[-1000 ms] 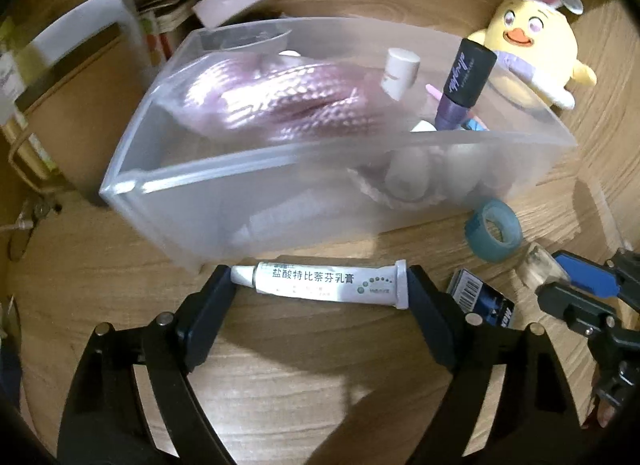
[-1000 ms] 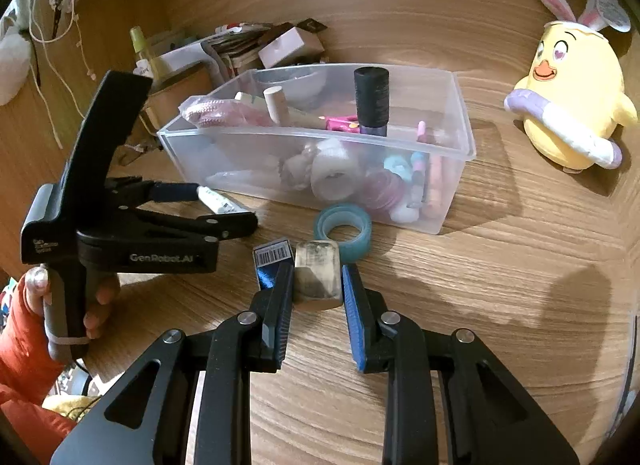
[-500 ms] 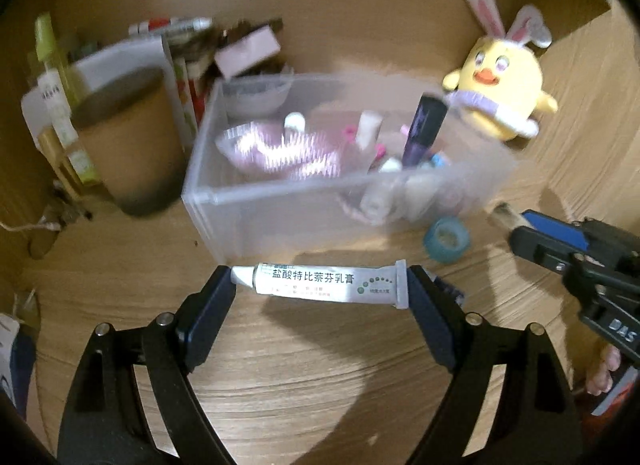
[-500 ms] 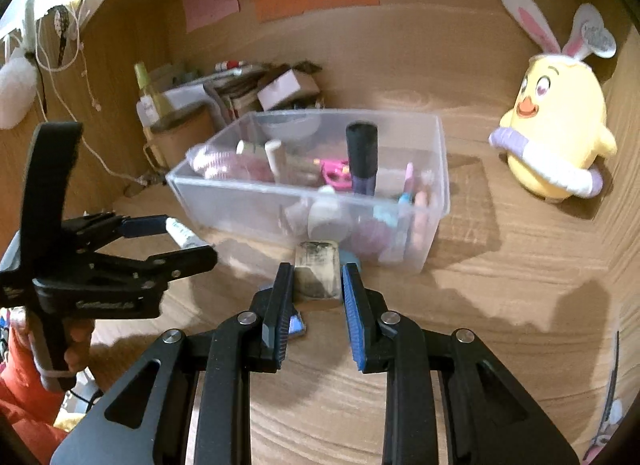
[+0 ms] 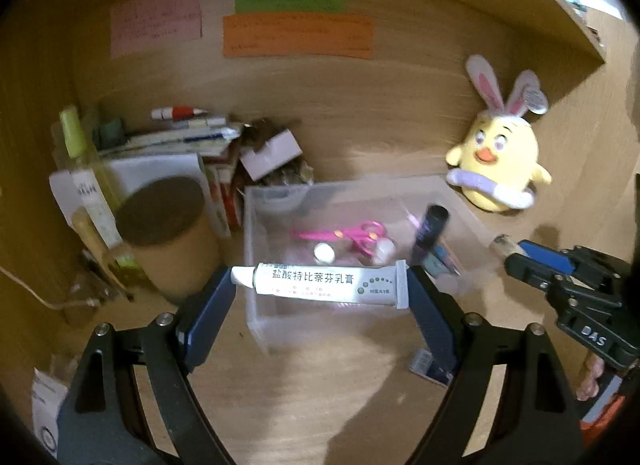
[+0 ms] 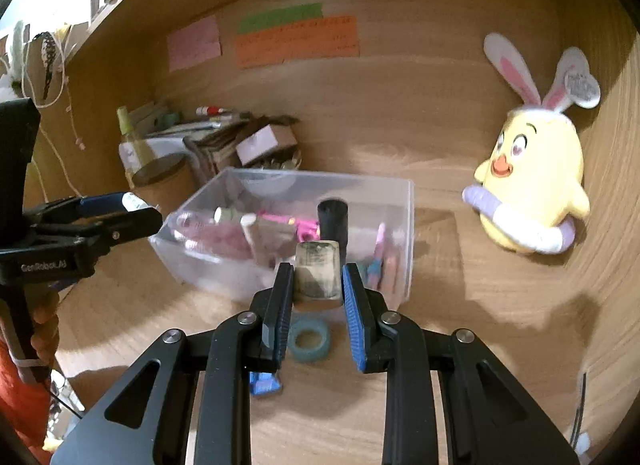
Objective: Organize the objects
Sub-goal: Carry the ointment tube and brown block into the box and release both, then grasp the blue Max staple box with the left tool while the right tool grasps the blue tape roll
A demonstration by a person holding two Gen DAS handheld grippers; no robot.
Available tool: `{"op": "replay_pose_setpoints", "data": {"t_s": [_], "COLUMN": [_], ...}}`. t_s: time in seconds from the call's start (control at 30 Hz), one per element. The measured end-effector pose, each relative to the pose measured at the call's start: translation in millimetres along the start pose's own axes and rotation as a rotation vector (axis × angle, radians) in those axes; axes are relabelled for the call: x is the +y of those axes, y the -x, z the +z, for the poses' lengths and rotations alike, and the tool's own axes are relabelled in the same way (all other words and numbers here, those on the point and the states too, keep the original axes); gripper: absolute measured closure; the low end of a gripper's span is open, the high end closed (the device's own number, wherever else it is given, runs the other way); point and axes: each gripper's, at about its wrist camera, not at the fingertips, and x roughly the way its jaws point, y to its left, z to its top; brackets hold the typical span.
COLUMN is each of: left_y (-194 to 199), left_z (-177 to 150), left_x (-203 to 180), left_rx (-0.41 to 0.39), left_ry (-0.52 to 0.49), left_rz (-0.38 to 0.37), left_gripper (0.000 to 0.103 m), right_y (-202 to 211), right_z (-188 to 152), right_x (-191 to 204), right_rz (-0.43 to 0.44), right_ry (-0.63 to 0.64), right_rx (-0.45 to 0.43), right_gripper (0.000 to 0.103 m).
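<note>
My left gripper (image 5: 320, 287) is shut on a white ointment tube (image 5: 324, 284), gripped end to end and held crosswise in the air in front of the clear plastic bin (image 5: 256, 317). My right gripper (image 6: 318, 279) is shut on a small beige block with dark print (image 6: 318, 273), raised before the same clear bin (image 6: 404, 233). The bin holds pink scissors (image 5: 348, 234), a dark bottle (image 6: 333, 219) and several small items. In the right wrist view the left gripper (image 6: 132, 211) shows at the left with the tube's cap. The right gripper (image 5: 508, 253) shows at the right of the left wrist view.
A blue tape roll (image 6: 309, 339) and a small blue-and-white box (image 6: 264, 385) lie on the wooden desk before the bin. A yellow bunny-eared plush (image 6: 532, 201) stands at the right. A brown round container (image 5: 168, 233), bottles, papers and boxes crowd the back left corner.
Both grippers have risen with their loads, and the views have tipped up from the desk to the back wall. The bin, tape roll and small box now sit lower and farther away.
</note>
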Motion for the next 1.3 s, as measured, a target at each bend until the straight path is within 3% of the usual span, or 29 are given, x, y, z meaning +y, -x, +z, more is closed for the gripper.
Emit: {"op": "replay_pose_setpoints", "data": {"t_s": [0.17,0.33,0.63,0.77,1.03,1.1,1.3], "left_y": [-28,-57,-84,-78,-42,-35,-14], "left_z": [15,22,23,21,11,5,-19], "left_x": [11,18,11,8,-3,-6,-7], "left_rx": [0.040,0.106,0.178,0.169,0.111,0.108,0.082], "left_ry": [0.004,0.048,0.027,0.009,-0.055,-0.076,-0.114], "left_rz": [0.033,-0.012,-0.057,-0.063,-0.048,-0.027,0.002], "left_gripper": [0.017,0.017,0.016,0.013,0.002,0.002,0.002], "right_y": [-13,-43,-71,-65,-34,-27,-26], "right_z": [13,15,11,12,10,5,-17], "right_x": [0,-8,-16,-14,-3,0,3], "right_rz": [-0.040,-0.080,-0.054,-0.035,-0.006,-0.006,-0.031], "right_ry": [0.004,-0.017,-0.031,-0.028,-0.004,0.004,0.008], "right_rx": [-0.009,0.041,0.121,0.117,0.076,0.075,0.117], "right_gripper": [0.081,0.081,0.078,0.062,0.049,0.041,0.040]}}
